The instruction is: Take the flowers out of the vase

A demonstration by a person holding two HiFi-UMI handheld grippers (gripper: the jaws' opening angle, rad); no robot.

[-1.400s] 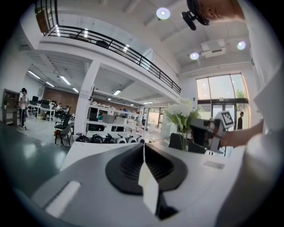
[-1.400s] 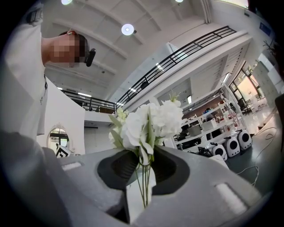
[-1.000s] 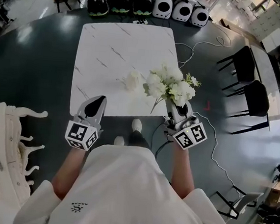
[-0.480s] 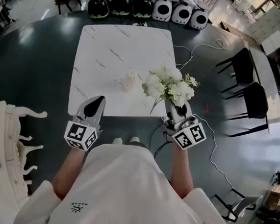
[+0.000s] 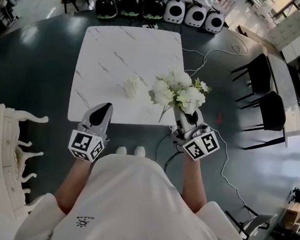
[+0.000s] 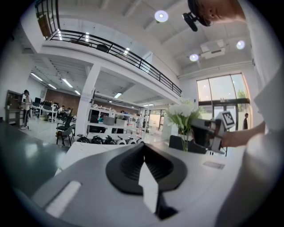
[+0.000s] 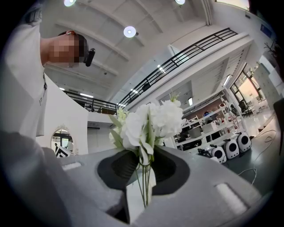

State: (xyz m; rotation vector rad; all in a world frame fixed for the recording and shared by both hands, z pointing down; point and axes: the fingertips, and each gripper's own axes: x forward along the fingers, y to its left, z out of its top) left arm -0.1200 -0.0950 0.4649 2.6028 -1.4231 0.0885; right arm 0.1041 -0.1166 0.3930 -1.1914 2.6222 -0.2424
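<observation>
A bunch of white flowers [image 5: 178,90] with green stems is held up over the near right corner of the white marble table [image 5: 109,49]. My right gripper [image 5: 185,115] is shut on the stems; in the right gripper view the stems [image 7: 144,186] run down between the pads of that gripper [image 7: 143,177], with the blooms [image 7: 151,119] above. A small white lumpy object [image 5: 131,86], which looks like the vase, stands on the table to the left of the flowers. At the table's near edge, my left gripper [image 5: 102,112] is shut and empty [image 6: 146,164]. The left gripper view also shows the flowers [image 6: 182,111].
Black chairs [image 5: 267,107] stand on the dark floor to the right. A row of black and white rounded cases [image 5: 166,7] lines the far side. A white cable [image 5: 209,48] runs across the floor. White ornate furniture [image 5: 0,144] is at the left.
The flowers and both grippers have shifted a little to the right against the table, so the white object now lies farther left of the bouquet. The grip is unchanged.
</observation>
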